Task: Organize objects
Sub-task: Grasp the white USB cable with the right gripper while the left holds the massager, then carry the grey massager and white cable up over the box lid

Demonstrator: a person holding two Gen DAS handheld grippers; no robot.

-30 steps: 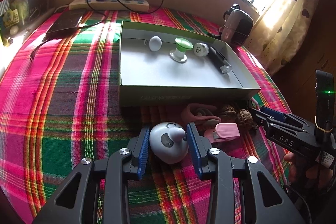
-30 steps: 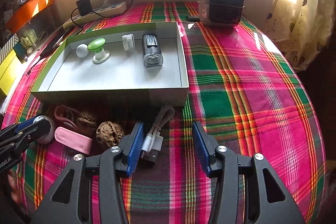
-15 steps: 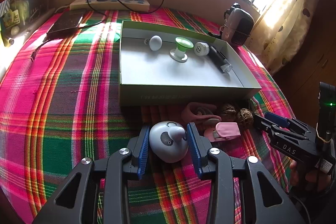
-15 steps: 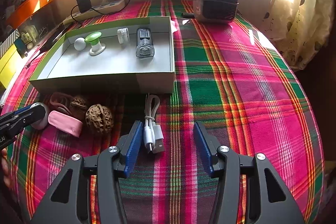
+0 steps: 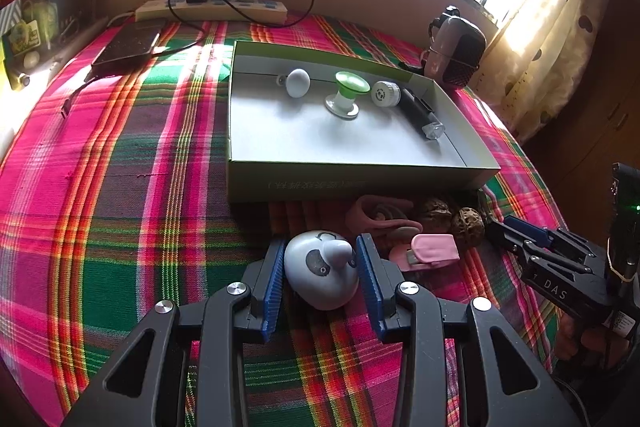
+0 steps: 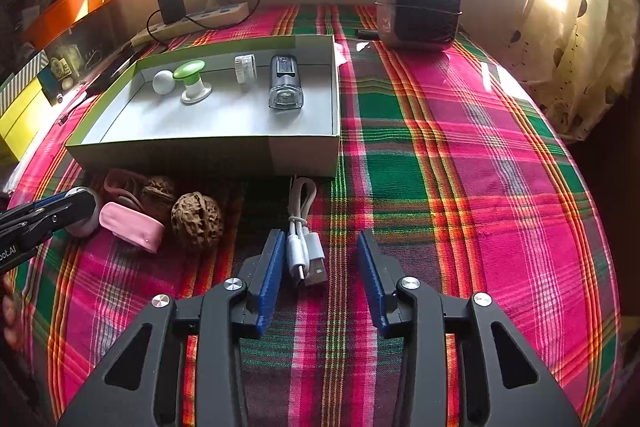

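My left gripper (image 5: 322, 267) is shut on a white rounded gadget with grey spots (image 5: 320, 269) that rests on the plaid cloth in front of the green-rimmed box (image 5: 360, 183). The jaws of my right gripper (image 6: 322, 267) are closing around a coiled white USB cable (image 6: 302, 227). The left pad is beside the cable and the right pad stands apart from it. Between the two grippers lie two walnuts (image 6: 196, 219), a pink clip (image 6: 132, 225) and a pink strap (image 6: 120, 183). The box (image 6: 200, 151) holds a white ball, a green-topped knob, a white cap and a black light.
A small dark heater (image 6: 420, 7) stands behind the box on the right. A power strip with a black charger (image 6: 192, 21) runs along the back wall. A dark flat device (image 5: 128, 47) lies at the back left. A curtain hangs at the right edge.
The right gripper's jaws have narrowed around the white cable, and the gripper has shifted so that the cable lies further in between them. The left gripper and its gadget have not moved.
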